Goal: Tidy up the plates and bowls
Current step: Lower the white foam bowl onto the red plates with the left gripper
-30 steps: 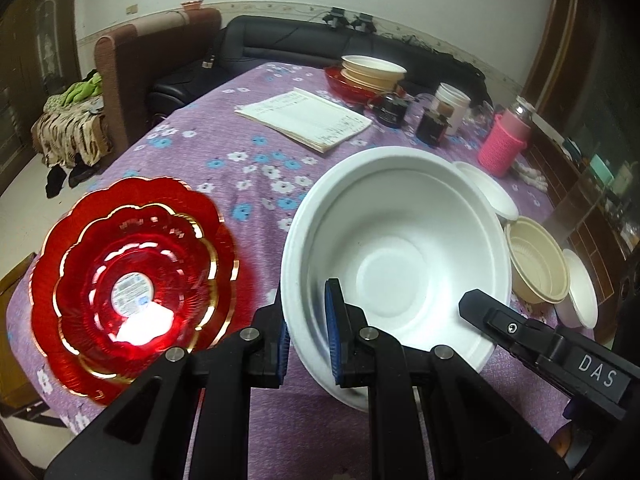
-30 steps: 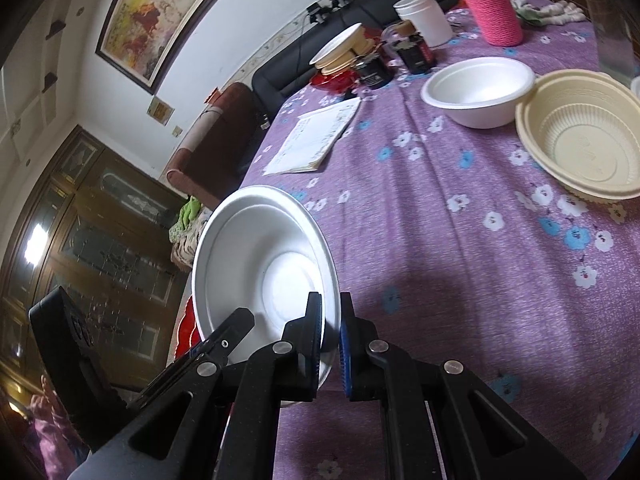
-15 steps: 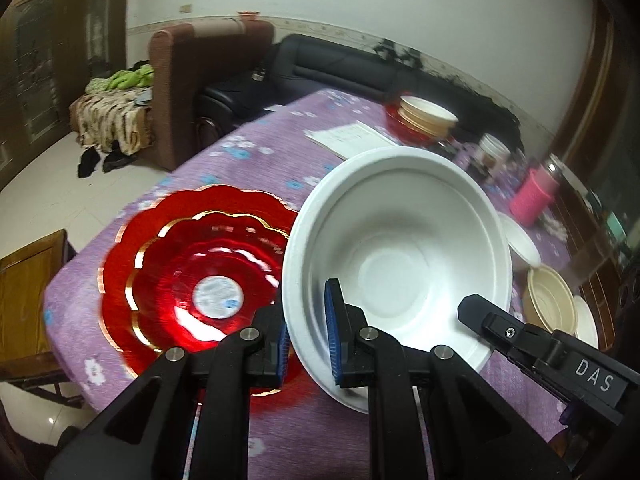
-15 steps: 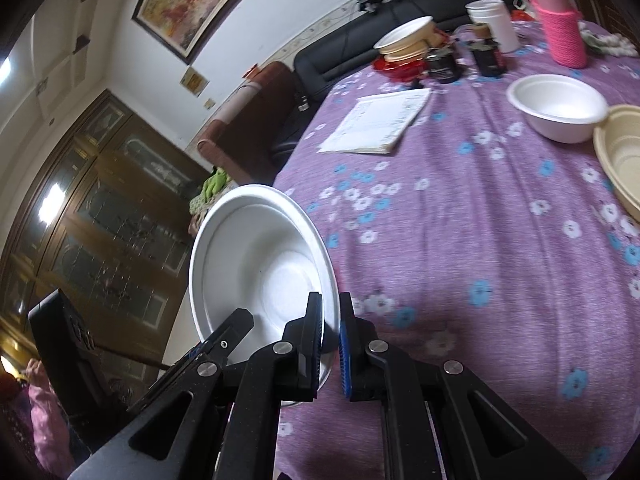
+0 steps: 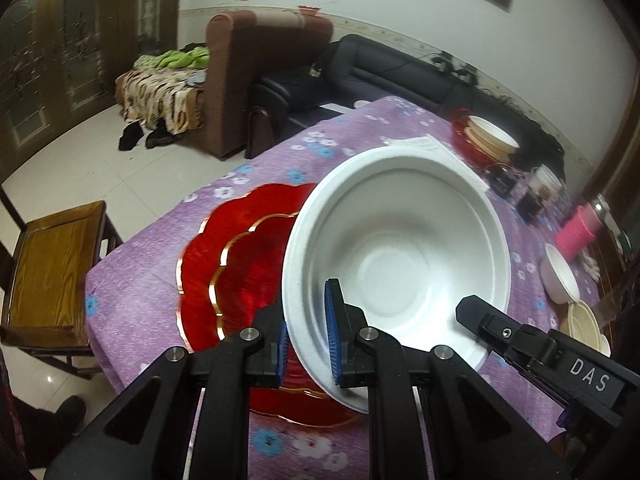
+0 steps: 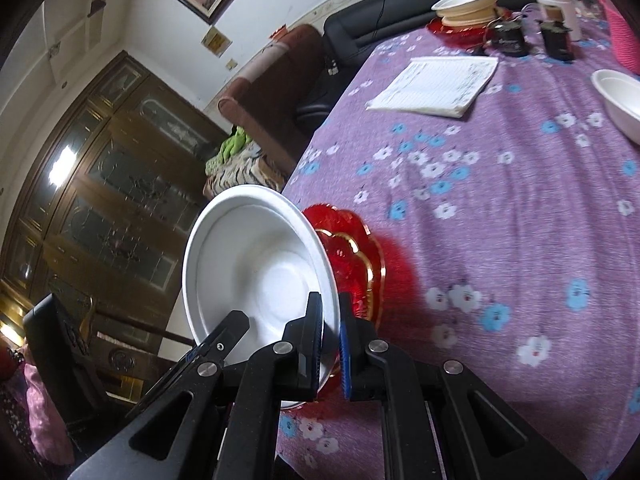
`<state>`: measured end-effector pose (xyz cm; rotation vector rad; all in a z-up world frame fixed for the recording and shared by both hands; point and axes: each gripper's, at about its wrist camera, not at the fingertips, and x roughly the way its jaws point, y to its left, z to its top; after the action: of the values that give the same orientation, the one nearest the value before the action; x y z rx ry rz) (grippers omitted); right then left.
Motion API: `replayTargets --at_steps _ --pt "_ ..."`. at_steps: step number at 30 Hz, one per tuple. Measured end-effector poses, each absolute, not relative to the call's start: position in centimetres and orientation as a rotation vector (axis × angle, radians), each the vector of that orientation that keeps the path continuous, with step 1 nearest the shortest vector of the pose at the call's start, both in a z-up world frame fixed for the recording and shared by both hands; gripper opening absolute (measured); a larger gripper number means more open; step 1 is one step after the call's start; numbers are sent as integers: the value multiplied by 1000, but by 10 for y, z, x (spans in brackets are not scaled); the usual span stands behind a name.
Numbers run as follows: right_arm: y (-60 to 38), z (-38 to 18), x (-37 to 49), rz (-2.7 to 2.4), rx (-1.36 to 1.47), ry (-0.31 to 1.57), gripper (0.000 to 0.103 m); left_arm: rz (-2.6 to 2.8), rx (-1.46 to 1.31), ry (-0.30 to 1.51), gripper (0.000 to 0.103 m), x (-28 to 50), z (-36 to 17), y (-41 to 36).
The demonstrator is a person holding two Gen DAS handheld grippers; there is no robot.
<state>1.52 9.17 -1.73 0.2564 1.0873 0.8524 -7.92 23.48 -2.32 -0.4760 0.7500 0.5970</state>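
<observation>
A large white foam bowl (image 5: 400,256) is held in the air by both grippers. My left gripper (image 5: 306,336) is shut on its near left rim. My right gripper (image 6: 330,332) is shut on its right rim; its black tip shows in the left wrist view (image 5: 480,320). The bowl also shows in the right wrist view (image 6: 256,264), tilted. Under it, a red scalloped plate with gold edging (image 5: 240,256) lies on the purple flowered tablecloth (image 6: 500,220) near the table's left end. It also shows in the right wrist view (image 6: 356,256). The bowl covers the plate's right part.
A small white bowl (image 5: 558,274) and a cream bowl (image 5: 584,326) sit at the right. A stack of bowls on a red plate (image 6: 468,8), a paper pad (image 6: 436,86), jars, a cup and a pink-sleeved bottle (image 5: 578,232) stand farther off. A wooden chair (image 5: 44,268) stands left of the table.
Both grippers have carried the white bowl leftward, toward the table's end. It now hangs over the right part of the red plate, which was beside it before.
</observation>
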Motion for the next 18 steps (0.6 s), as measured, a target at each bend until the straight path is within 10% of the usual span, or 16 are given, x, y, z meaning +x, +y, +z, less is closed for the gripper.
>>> replayTargets --at_steps 18 --pt "132 -42 15 865 182 1171 7 662 -516 814 14 -81 -49 255"
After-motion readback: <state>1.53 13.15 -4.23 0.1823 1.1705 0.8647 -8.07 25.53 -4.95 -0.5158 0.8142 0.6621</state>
